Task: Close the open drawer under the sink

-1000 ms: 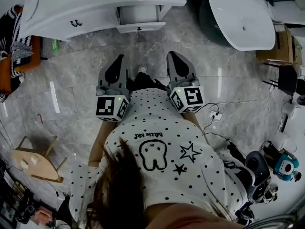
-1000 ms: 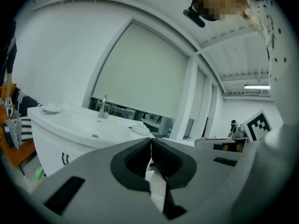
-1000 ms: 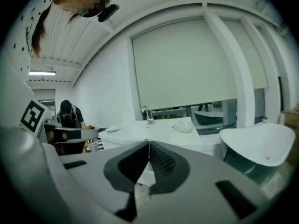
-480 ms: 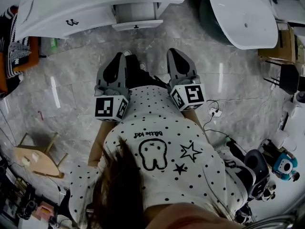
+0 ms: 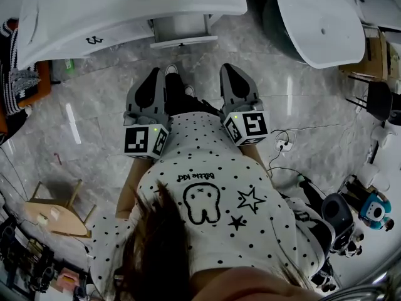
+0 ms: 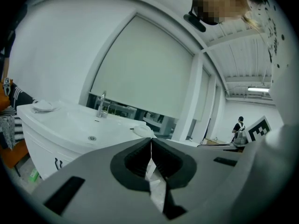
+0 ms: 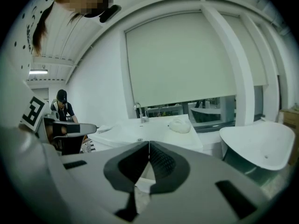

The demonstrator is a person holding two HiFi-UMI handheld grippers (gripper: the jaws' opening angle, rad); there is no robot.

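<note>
Both grippers are held side by side over the grey marble floor [image 5: 94,105], tips pointing toward 12 o'clock. We note the left gripper [image 5: 155,75] has its jaws pressed together with nothing between them. The right gripper [image 5: 227,71] is likewise closed and empty. The open drawer [image 5: 182,31] sticks out from the white sink cabinet [image 5: 125,24] at 12 o'clock of the grippers, well apart from both tips. The sink [image 6: 70,125] with its faucet [image 6: 101,104] sits on top of that cabinet. A white tub [image 5: 319,21] lies at 2 o'clock and a wooden stool [image 5: 55,211] at 8 o'clock.
</note>
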